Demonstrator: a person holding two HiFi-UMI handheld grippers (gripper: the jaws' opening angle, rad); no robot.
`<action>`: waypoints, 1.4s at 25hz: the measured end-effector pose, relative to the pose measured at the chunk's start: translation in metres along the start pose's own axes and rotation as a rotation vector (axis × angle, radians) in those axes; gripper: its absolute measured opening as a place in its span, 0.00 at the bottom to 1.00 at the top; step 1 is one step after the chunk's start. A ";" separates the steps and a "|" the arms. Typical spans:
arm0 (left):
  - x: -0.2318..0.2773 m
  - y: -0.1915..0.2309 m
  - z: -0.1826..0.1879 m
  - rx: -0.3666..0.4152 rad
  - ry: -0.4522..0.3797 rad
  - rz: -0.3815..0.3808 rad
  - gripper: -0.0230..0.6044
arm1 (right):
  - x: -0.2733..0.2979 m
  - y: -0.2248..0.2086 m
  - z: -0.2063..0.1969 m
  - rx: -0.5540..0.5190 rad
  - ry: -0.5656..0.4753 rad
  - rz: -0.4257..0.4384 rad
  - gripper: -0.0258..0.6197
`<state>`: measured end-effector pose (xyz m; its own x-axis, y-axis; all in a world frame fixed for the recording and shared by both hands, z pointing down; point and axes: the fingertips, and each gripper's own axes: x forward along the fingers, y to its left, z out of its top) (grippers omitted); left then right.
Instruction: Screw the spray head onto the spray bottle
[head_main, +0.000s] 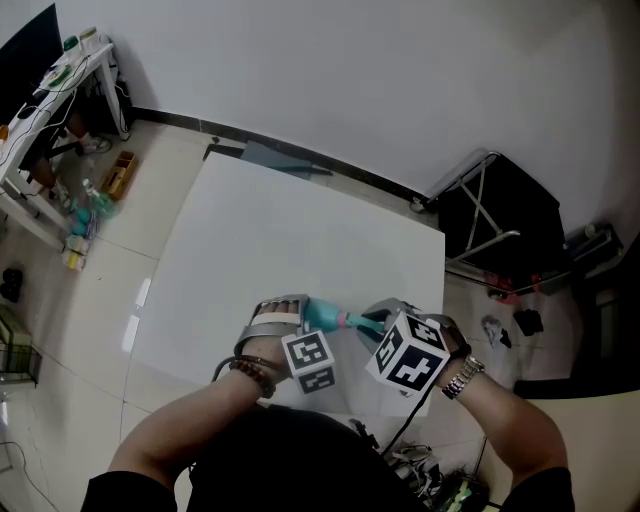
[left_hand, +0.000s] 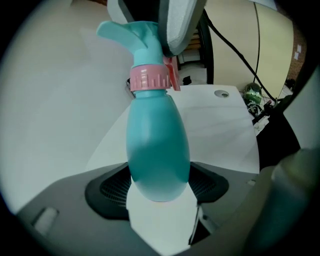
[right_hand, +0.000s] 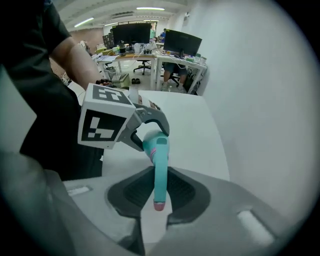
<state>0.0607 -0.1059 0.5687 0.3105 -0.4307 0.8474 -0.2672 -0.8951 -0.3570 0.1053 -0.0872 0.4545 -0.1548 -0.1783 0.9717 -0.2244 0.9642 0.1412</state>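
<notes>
Head view: both hands are low over the white desk (head_main: 300, 220). The left tool (head_main: 290, 315) and right tool (head_main: 378, 318) face each other, with the teal spray bottle (head_main: 322, 316) lying sideways in the air between them.

Left gripper view: the left tool (left_hand: 160, 200) is spread wide and clamped on the bottle's rounded base, pads pressing on both sides. The spray bottle (left_hand: 157, 145) points away from the camera. Its pink collar (left_hand: 149, 79) sits at the neck and the spray head (left_hand: 132, 32) is on top, with the right tool (left_hand: 175, 25) touching it.

Right gripper view: the right tool (right_hand: 159, 195) is nearly together, pinching the slim spray head (right_hand: 160, 175), whose pink nozzle tip (right_hand: 159, 205) points at the camera. Beyond it, the left tool's marker cube (right_hand: 105, 117) stands out clearly.
</notes>
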 end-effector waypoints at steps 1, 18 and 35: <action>0.000 -0.001 0.002 -0.008 -0.011 -0.005 0.65 | 0.000 0.000 -0.001 0.004 0.003 0.008 0.14; -0.014 -0.014 0.030 -0.074 -0.198 -0.106 0.65 | -0.004 0.008 0.017 -0.096 -0.116 0.037 0.23; -0.013 0.008 0.015 0.099 -0.070 0.172 0.65 | 0.011 0.002 -0.003 0.923 -0.203 0.391 0.23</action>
<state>0.0684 -0.1096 0.5489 0.3317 -0.5818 0.7426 -0.2318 -0.8133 -0.5336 0.1061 -0.0862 0.4666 -0.5169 0.0040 0.8561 -0.7636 0.4500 -0.4631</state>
